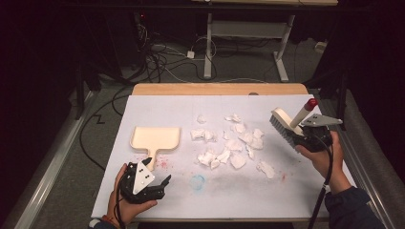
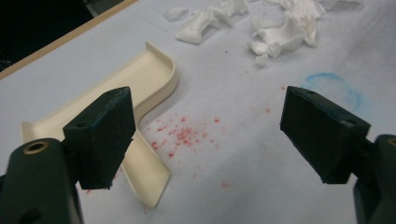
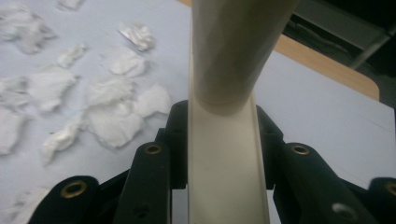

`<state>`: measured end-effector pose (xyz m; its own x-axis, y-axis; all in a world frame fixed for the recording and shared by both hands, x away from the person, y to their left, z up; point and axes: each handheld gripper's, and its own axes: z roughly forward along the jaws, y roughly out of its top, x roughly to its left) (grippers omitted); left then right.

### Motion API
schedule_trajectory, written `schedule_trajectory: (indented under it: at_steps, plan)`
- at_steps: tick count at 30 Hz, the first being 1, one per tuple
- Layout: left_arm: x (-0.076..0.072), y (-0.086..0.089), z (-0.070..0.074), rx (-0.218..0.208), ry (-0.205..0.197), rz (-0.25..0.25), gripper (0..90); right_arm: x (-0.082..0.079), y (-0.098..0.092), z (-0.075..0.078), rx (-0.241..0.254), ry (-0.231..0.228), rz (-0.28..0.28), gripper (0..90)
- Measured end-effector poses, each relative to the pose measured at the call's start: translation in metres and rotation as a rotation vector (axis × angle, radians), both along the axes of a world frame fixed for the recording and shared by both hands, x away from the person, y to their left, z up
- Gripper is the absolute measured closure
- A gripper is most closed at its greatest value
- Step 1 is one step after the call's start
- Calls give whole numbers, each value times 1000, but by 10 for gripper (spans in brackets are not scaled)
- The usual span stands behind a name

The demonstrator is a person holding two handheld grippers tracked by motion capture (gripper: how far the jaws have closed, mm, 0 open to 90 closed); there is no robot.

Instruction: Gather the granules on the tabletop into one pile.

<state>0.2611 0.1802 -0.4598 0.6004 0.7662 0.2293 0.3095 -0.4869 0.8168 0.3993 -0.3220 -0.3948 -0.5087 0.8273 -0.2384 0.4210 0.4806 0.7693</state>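
From my remote seat I see a dark room, a grey carpeted floor [image 1: 248, 64] strewn with black and white cables [image 1: 157, 59], a white metal desk frame [image 1: 248, 33] beyond, and the pale, wood-edged worktop [image 1: 219, 89].

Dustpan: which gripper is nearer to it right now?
Left. The left gripper, jaws open, sits just short of the dustpan handle. The right gripper holds the brush across the table, beyond the paper scraps.
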Motion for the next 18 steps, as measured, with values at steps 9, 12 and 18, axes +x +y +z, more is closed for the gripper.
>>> schedule_trajectory:
  at_steps: [9, 12, 18]
  plan:
    - [2, 1, -3, 13, 15, 6, 184, 38, 14, -26, -61, 32, -42, 678]
    - [3, 1, -5, 7, 38, 6, 184, 40, 29, -28, -91, 38, -21, 678]
    - [3, -1, -6, 25, 34, -11, 184, 34, 54, -31, -130, 53, 21, 678]
